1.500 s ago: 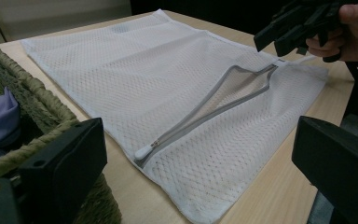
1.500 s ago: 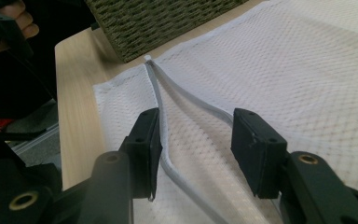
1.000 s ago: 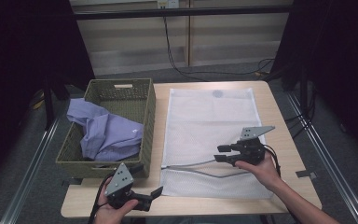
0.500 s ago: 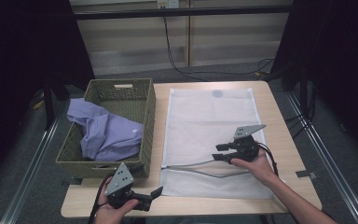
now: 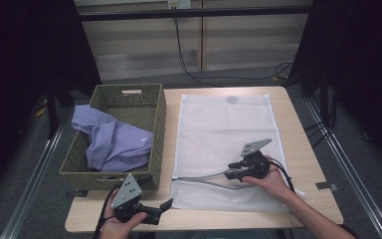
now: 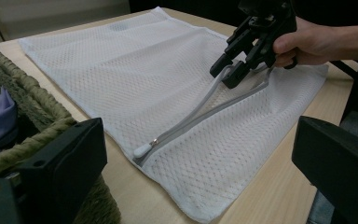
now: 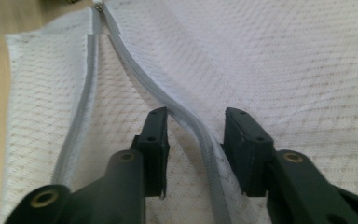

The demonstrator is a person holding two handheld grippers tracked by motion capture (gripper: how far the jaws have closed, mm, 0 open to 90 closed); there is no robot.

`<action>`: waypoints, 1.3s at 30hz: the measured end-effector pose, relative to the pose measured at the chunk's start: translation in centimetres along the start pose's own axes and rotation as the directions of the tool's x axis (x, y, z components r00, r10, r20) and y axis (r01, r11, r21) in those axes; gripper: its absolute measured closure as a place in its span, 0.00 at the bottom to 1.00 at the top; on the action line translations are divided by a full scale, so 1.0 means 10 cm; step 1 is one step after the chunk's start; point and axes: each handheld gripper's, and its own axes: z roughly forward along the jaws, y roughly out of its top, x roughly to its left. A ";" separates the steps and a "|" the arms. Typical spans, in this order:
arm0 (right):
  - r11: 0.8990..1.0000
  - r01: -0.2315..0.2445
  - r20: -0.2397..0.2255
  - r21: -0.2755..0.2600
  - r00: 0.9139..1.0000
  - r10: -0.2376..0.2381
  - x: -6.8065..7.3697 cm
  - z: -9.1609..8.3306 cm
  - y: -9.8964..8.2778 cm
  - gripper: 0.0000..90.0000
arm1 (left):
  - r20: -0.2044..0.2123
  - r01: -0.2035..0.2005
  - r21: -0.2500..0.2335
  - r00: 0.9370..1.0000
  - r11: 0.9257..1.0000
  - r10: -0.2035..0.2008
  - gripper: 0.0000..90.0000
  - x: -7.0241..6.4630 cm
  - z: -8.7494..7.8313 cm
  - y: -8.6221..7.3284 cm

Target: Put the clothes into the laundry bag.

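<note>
Two hand-held grippers are out: the right hand-held gripper has sunk onto the mesh bag on the surface, its jaws just closing around the raised zipper edge, not yet pinching. The left hand-held gripper waits, jaws apart.

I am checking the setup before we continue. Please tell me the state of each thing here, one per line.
Mesh bag: flat on table, zipper unzipped.
Basket: holds crumpled purple cloth.
Left gripper: open, empty, off the bag.
Right gripper: jaws closing around one zipper edge, not yet pressing.
</note>
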 end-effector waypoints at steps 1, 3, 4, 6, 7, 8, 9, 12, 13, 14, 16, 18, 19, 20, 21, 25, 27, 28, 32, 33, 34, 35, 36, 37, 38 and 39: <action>1.000 -0.005 0.004 0.009 1.000 0.005 0.00 0.01 -0.01 0.71 | -0.003 -0.001 0.002 1.000 1.000 0.001 0.03 0.00 0.00 0.00; 1.000 -0.007 0.008 0.012 1.000 0.007 -0.02 0.02 -0.02 0.77 | -0.010 -0.008 0.014 1.000 1.000 0.008 0.03 0.00 0.00 0.00; 1.000 -0.016 -0.008 0.002 1.000 0.016 -0.04 0.02 -0.02 0.80 | -0.010 -0.007 0.014 1.000 1.000 0.007 0.03 0.00 0.00 0.00; 1.000 -0.018 0.002 0.002 1.000 0.018 -0.05 0.02 -0.03 0.87 | -0.009 -0.009 0.014 1.000 1.000 0.010 0.03 0.00 0.00 0.00; 1.000 -0.019 -0.003 0.000 1.000 0.019 -0.06 0.03 -0.03 0.90 | -0.008 -0.009 0.014 1.000 1.000 0.010 0.03 0.00 0.00 0.01; 1.000 -0.023 -0.002 0.000 1.000 0.023 -0.06 0.03 -0.04 0.93 | -0.008 -0.011 0.013 1.000 1.000 0.011 0.03 0.00 0.00 0.01; 1.000 -0.020 -0.003 -0.002 1.000 0.020 -0.06 0.03 -0.04 0.95 | -0.008 -0.010 0.014 1.000 1.000 0.010 0.03 0.00 0.00 0.01; 1.000 -0.012 -0.009 0.003 1.000 0.012 -0.05 0.03 -0.04 0.97 | -0.001 -0.008 0.009 1.000 1.000 0.008 0.03 0.01 0.00 0.00; 1.000 -0.001 -0.015 0.006 1.000 0.001 -0.04 0.03 -0.04 0.97 | 0.001 -0.005 0.003 1.000 1.000 0.005 0.03 0.01 0.00 0.00; 1.000 0.022 -0.012 0.018 1.000 -0.022 -0.02 0.03 -0.04 0.97 | 0.002 -0.006 0.003 1.000 1.000 0.006 0.04 0.01 0.00 0.00; 0.999 0.034 -0.026 0.025 0.999 -0.034 -0.01 0.01 -0.05 0.98 | 0.004 -0.005 0.002 1.000 1.000 0.005 0.03 0.00 -0.01 0.00; 0.999 0.028 -0.031 0.032 0.999 -0.027 -0.02 -0.02 -0.06 0.98 | -0.009 -0.007 0.010 1.000 1.000 0.007 0.03 0.01 -0.01 0.00; 0.999 0.031 -0.029 0.032 0.999 -0.030 -0.03 -0.02 -0.07 0.98 | -0.006 -0.006 0.006 1.000 1.000 0.006 0.04 0.01 -0.01 0.00; 0.999 0.022 -0.031 0.029 0.999 -0.021 -0.04 -0.03 -0.08 0.98 | -0.010 -0.009 0.011 1.000 1.000 0.009 0.04 0.01 -0.01 0.00; 0.999 0.019 -0.021 0.031 1.000 -0.019 -0.06 -0.05 -0.08 0.98 | -0.012 -0.009 0.012 1.000 1.000 0.009 0.03 0.01 -0.02 0.00; 1.000 0.002 0.006 0.016 1.000 -0.002 -0.11 -0.06 -0.08 0.97 | -0.010 -0.002 0.005 1.000 1.000 0.002 0.03 0.01 0.01 0.00; 1.000 0.000 0.003 0.003 1.000 0.000 -0.11 -0.07 -0.06 0.97 | -0.007 -0.008 0.011 1.000 1.000 0.008 0.03 0.01 0.01 0.00; 1.000 0.002 -0.001 -0.006 1.000 -0.002 -0.11 -0.08 -0.04 0.97 | -0.002 -0.019 0.013 1.000 1.000 0.019 0.03 0.01 0.01 0.00; 0.999 0.001 -0.006 -0.053 1.000 -0.002 -0.09 -0.15 0.02 0.98 | 0.000 -0.010 0.012 1.000 1.000 0.010 0.03 0.01 0.01 -0.01; 0.998 -0.001 -0.003 -0.058 1.000 0.000 -0.09 -0.17 0.02 0.97 | 0.000 -0.010 0.011 1.000 1.000 0.010 0.03 0.01 0.01 -0.01; 0.998 -0.001 -0.005 -0.065 1.000 0.001 -0.10 -0.19 0.02 0.98 | -0.006 -0.011 0.014 1.000 1.000 0.011 0.03 0.01 0.01 -0.01; 0.997 -0.004 -0.005 -0.076 1.000 0.004 -0.10 -0.20 0.02 0.97 | -0.007 -0.015 0.014 1.000 1.000 0.015 0.03 0.01 0.01 -0.01; 0.997 -0.005 0.000 -0.080 1.000 0.005 -0.10 -0.21 0.03 0.98 | -0.002 -0.012 0.010 1.000 1.000 0.012 0.03 0.01 0.01 0.00; 0.996 -0.012 -0.004 -0.090 1.000 0.012 -0.10 -0.23 0.03 0.98 | -0.004 -0.012 0.011 1.000 1.000 0.012 0.03 0.01 0.01 0.00; 0.995 -0.013 -0.004 -0.095 1.000 0.013 -0.10 -0.24 0.04 0.98 | 0.003 -0.016 0.012 1.000 1.000 0.016 0.03 0.01 0.02 0.00; 0.994 -0.016 -0.002 -0.104 1.000 0.016 -0.10 -0.25 0.04 0.98 | 0.004 -0.014 0.012 1.000 1.000 0.014 0.03 0.01 0.02 0.00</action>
